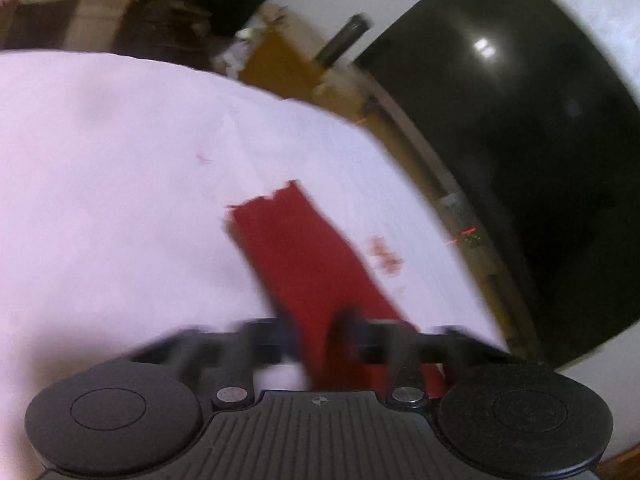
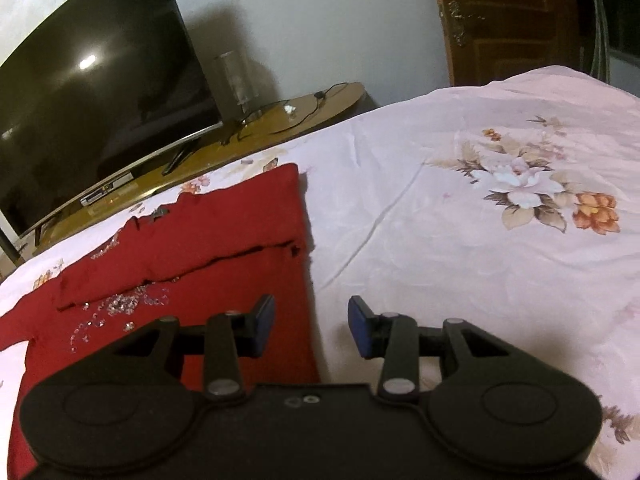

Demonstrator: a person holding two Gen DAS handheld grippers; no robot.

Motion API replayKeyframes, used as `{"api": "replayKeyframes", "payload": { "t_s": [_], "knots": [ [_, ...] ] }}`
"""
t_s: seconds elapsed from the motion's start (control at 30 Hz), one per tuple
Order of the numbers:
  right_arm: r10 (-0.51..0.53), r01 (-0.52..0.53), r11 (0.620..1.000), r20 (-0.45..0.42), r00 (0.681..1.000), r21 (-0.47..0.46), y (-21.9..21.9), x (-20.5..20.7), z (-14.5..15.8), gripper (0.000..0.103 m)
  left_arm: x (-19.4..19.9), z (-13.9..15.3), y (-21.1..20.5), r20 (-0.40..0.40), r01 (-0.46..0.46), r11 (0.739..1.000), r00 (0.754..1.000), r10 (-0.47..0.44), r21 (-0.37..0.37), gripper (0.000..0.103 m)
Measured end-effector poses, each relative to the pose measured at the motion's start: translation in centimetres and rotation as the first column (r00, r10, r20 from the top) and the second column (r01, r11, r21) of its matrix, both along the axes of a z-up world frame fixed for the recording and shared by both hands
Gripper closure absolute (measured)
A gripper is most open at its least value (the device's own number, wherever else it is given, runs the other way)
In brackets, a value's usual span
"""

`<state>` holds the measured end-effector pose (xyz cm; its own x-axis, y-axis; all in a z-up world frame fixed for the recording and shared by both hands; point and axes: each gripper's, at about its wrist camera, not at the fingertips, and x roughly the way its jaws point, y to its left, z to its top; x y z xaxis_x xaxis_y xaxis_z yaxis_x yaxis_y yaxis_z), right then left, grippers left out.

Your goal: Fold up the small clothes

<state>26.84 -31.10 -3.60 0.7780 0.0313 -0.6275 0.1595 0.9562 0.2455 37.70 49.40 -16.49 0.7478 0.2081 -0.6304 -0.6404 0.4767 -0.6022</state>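
Note:
In the right wrist view a dark red garment (image 2: 224,224) with a patch of clear sequins lies flat on the floral bedsheet (image 2: 460,240), one part folded over across its middle. My right gripper (image 2: 312,326) hovers open above the garment's right edge, its blue pads (image 2: 362,330) apart with nothing between them. The left wrist view is blurred by motion. There a strip of the red garment (image 1: 296,248) runs from the sheet down into my left gripper (image 1: 344,332), whose dark fingers look closed together on the cloth.
A large dark television (image 2: 92,92) stands on a wooden stand (image 2: 304,112) along the bed's far side, with a glass cylinder (image 2: 234,76) and cables on it. A brown wooden door (image 2: 508,20) is at the back right. The bedsheet (image 1: 100,168) spreads wide to the left.

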Motion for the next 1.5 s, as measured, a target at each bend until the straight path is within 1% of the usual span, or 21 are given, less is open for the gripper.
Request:
{"api": "replayKeyframes", "payload": {
  "t_s": [0.07, 0.17, 0.23, 0.3, 0.37, 0.5, 0.67, 0.77, 0.8, 0.83, 0.87, 0.9, 0.93, 0.97, 1.0, 1.03, 1.1, 1.17, 1.23, 1.3, 1.5],
  "knots": [
    [-0.009, 0.009, 1.000, 0.003, 1.000, 0.004, -0.1, -0.4, 0.3, 0.063, 0.6, 1.0, -0.3, -0.007, 0.015, 1.000, 1.000, -0.015, 0.026, 0.099],
    [-0.013, 0.013, 1.000, 0.013, 1.000, 0.004, -0.2, -0.9, 0.7, 0.063, 2.7, 4.4, -4.6, 0.064, 0.129, 0.981, 0.988, -0.139, 0.145, 0.099],
    [-0.019, 0.019, 1.000, 0.018, 1.000, 0.012, -0.4, -1.1, 0.7, 0.063, 5.0, 6.6, -8.8, 0.100, 0.228, 0.950, 0.962, -0.254, 0.215, 0.099],
    [-0.025, 0.024, 0.999, 0.021, 0.999, 0.023, -0.8, -1.0, 0.5, 0.063, 7.7, 9.3, -14.9, 0.110, 0.337, 0.893, 0.917, -0.383, 0.299, 0.099],
    [-0.022, 0.021, 0.999, 0.023, 0.999, 0.036, -1.2, -0.8, 0.2, 0.063, 9.9, 11.4, -21.9, 0.126, 0.433, 0.823, 0.854, -0.505, 0.367, 0.099],
    [-0.015, 0.013, 0.998, 0.019, 1.000, 0.066, -2.2, 0.0, -0.7, 0.063, 13.2, 12.8, -36.8, 0.054, 0.597, 0.661, 0.722, -0.690, 0.456, 0.099],
    [-0.063, 0.058, 0.992, 0.041, 0.997, 0.115, -5.1, 0.2, -0.8, 0.063, 15.8, 9.1, -53.5, -0.096, 0.752, 0.447, 0.554, -0.827, 0.485, 0.099],
    [-0.089, 0.084, 0.989, 0.039, 0.995, 0.121, -7.4, -0.1, -0.9, 0.062, 16.8, 5.3, -60.0, -0.233, 0.823, 0.317, 0.463, -0.855, 0.471, 0.098],
    [-0.095, 0.091, 0.989, 0.033, 0.995, 0.120, -8.2, -0.2, -1.1, 0.062, 17.1, 3.9, -61.4, -0.289, 0.854, 0.267, 0.420, -0.860, 0.446, 0.098],
    [-0.097, 0.093, 0.988, 0.029, 0.995, 0.124, -8.8, -0.2, -1.2, 0.062, 16.8, 3.9, -62.7, -0.307, 0.836, 0.244, 0.428, -0.850, 0.491, 0.096],
    [-0.096, 0.092, 0.986, 0.025, 0.995, 0.136, -9.4, 0.0, -1.4, 0.060, 16.1, 4.2, -63.7, -0.329, 0.820, 0.202, 0.423, -0.844, 0.535, 0.070],
    [-0.094, 0.089, 0.985, 0.025, 0.995, 0.149, -9.9, 0.1, -1.5, 0.058, 16.1, 4.6, -63.8, -0.327, 0.826, 0.176, 0.395, -0.859, 0.536, 0.053],
    [-0.090, 0.084, 0.982, 0.029, 0.995, 0.166, -10.2, 0.4, -1.6, 0.057, 15.7, 5.3, -62.9, -0.288, 0.815, 0.189, 0.396, -0.872, 0.547, 0.036],
    [-0.083, 0.074, 0.980, 0.037, 0.996, 0.186, -10.3, 0.9, -1.7, 0.056, 14.5, 6.2, -61.7, -0.226, 0.781, 0.233, 0.429, -0.874, 0.580, 0.036],
    [-0.073, 0.062, 0.977, 0.045, 0.996, 0.203, -10.2, 1.5, -1.7, 0.056, 14.5, 6.9, -59.5, -0.210, 0.766, 0.257, 0.453, -0.867, 0.589, 0.036],
    [-0.059, 0.046, 0.974, 0.054, 0.997, 0.223, -9.9, 2.3, -1.7, 0.056, 13.6, 7.3, -57.5, -0.211, 0.753, 0.289, 0.490, -0.846, 0.590, 0.036],
    [-0.011, -0.010, 0.962, 0.075, 0.997, 0.273, -8.7, 4.4, -1.7, 0.056, 11.5, 8.0, -52.9, -0.187, 0.706, 0.381, 0.584, -0.790, 0.597, 0.036],
    [0.065, -0.091, 0.939, 0.089, 0.994, 0.333, -6.6, 7.6, -1.9, 0.057, 9.9, 7.7, -48.1, -0.222, 0.651, 0.445, 0.685, -0.694, 0.616, 0.054],
    [0.129, -0.157, 0.903, 0.094, 0.987, 0.401, -4.6, 10.7, -2.4, 0.057, 8.4, 6.9, -43.9, -0.260, 0.618, 0.500, 0.748, -0.610, 0.607, 0.057],
    [0.174, -0.193, 0.878, 0.084, 0.981, 0.438, -2.4, 13.6, -3.2, 0.058, 8.1, 5.9, -40.5, -0.308, 0.607, 0.541, 0.780, -0.544, 0.582, 0.057],
    [0.202, -0.160, 0.861, -0.036, 0.979, 0.482, 1.7, 19.7, -6.6, 0.060, 7.2, 3.4, -36.2, -0.369, 0.639, 0.545, 0.764, -0.529, 0.543, 0.059]
  ]
}}
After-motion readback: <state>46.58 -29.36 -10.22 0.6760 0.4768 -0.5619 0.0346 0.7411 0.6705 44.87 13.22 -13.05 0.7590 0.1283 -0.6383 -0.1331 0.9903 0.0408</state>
